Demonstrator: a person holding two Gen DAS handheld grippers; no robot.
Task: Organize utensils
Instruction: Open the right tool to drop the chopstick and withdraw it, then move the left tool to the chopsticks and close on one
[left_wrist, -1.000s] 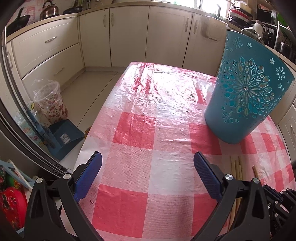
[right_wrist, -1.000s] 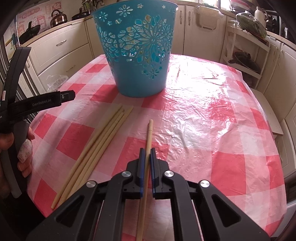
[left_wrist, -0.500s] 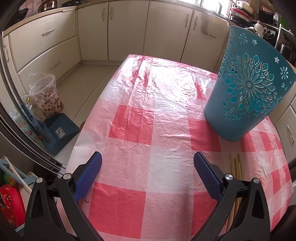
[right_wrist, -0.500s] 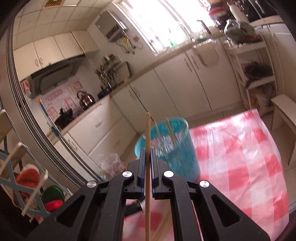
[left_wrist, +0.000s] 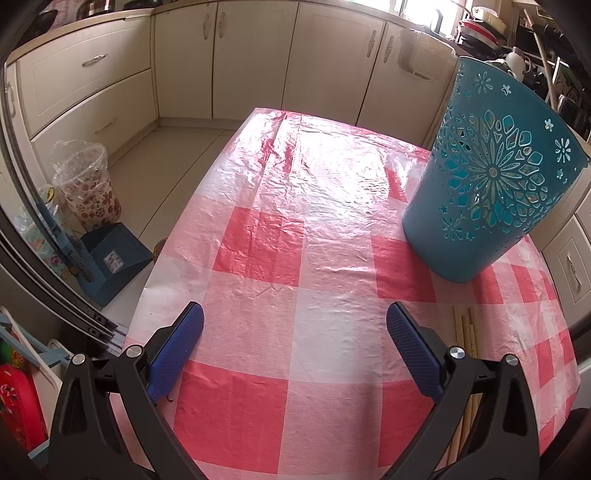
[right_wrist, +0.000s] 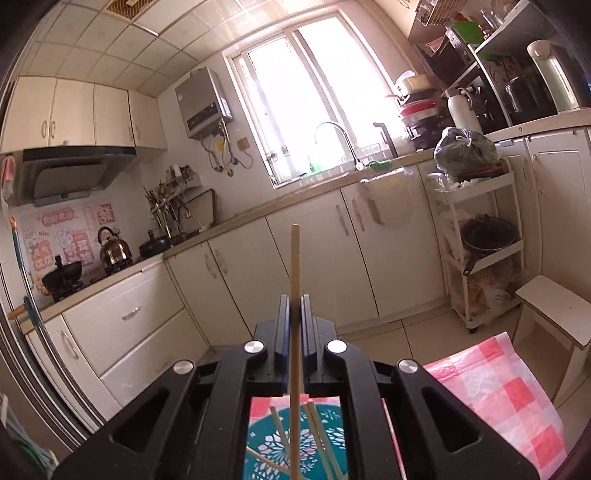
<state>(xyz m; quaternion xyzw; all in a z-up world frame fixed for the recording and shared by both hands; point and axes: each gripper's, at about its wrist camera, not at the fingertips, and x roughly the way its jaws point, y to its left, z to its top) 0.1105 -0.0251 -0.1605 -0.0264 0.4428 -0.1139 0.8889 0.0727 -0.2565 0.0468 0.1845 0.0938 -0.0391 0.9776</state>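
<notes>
One chopstick (right_wrist: 295, 266) clamped, lower end cut off

We count one teal plastic basket with flower cut-outs (left_wrist: 487, 184), standing at the far right of the desk (left_wrist: 295, 258), which wears one red-and-white checked plastic cloth. Lying near it on the right we see three pale wooden chopsticks (left_wrist: 466, 332), side by side, partly hidden. In the right wrist view we count one more wooden chopstick (right_wrist: 294, 280) upright, and about four others leaning inside the basket (right_wrist: 332, 439). On the floor at left: one flowered bin lined with clear plastic (left_wrist: 90, 188) and one blue dustpan (left_wrist: 114, 258).
</notes>
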